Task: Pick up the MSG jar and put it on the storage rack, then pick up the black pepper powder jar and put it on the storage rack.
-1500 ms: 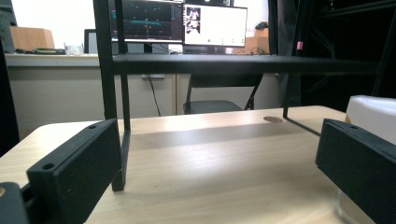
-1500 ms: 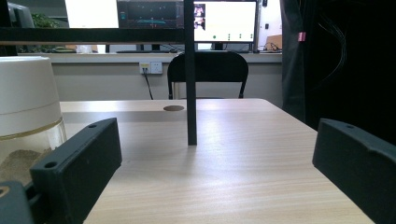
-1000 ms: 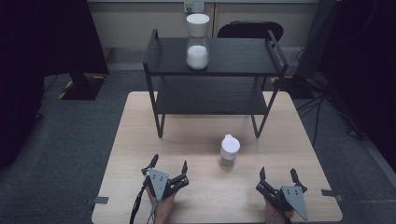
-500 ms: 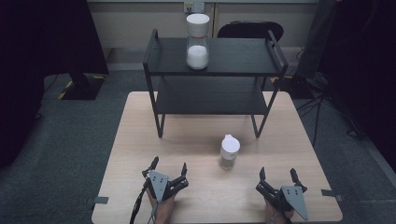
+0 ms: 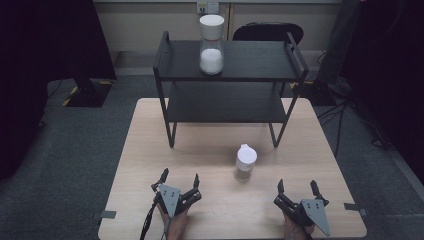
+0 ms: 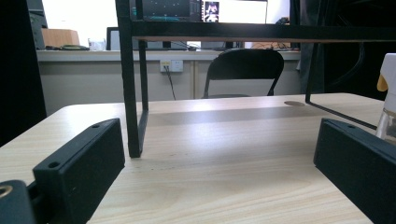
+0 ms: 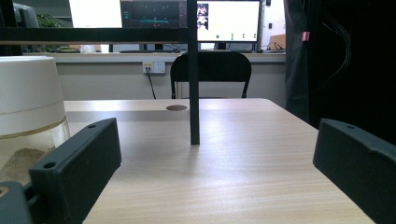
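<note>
A small clear jar with a white lid (image 5: 245, 162) stands on the wooden table (image 5: 150, 135), in front of a black two-tier shelf rack (image 5: 230, 75). The jar's edge shows at the far right of the left gripper view (image 6: 387, 102) and at the left of the right gripper view (image 7: 28, 121), holding some pale powder. A taller jar of white powder (image 5: 211, 44) stands on the rack's top tier. My left gripper (image 5: 180, 179) rests open near the front edge, left of the small jar. Off to the jar's right, my right gripper (image 5: 298, 186) also stands open, nothing between its fingers.
The rack's legs (image 6: 132, 93) stand on the back half of the table. A black chair (image 5: 267, 32) stands behind the table by the wall. Dark curtains hang at both sides, and a stand base (image 5: 85, 92) sits on the grey floor at left.
</note>
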Available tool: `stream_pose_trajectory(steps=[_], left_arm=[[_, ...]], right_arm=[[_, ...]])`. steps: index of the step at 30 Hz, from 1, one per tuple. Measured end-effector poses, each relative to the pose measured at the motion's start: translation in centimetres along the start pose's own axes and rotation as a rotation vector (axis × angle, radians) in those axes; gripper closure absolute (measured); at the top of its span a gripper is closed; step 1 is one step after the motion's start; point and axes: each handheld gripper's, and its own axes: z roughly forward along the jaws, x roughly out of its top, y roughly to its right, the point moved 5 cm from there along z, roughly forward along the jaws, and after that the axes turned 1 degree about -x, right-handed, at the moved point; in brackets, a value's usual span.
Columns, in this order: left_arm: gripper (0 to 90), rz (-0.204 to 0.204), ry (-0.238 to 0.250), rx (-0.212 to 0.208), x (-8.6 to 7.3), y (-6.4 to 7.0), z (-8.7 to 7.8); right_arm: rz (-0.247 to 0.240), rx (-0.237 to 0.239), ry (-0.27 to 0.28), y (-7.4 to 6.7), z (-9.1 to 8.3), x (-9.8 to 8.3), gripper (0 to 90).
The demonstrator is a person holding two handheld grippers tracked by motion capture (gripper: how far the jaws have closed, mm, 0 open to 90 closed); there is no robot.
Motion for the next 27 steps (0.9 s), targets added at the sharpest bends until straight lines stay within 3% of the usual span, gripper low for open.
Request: stream_pose_trajectory(steps=[18, 27], left_arm=[[0.2, -0.001, 0.001, 0.0, 0.0, 0.0, 0.01], [0.1, -0.001, 0.0, 0.0, 0.0, 0.0, 0.01]], right_arm=[[0.0, 0.001, -0.001, 0.01, 0.01, 0.02, 0.0], [-0.005, 0.026, -0.034, 0.09, 0.51, 0.82, 0.0]])
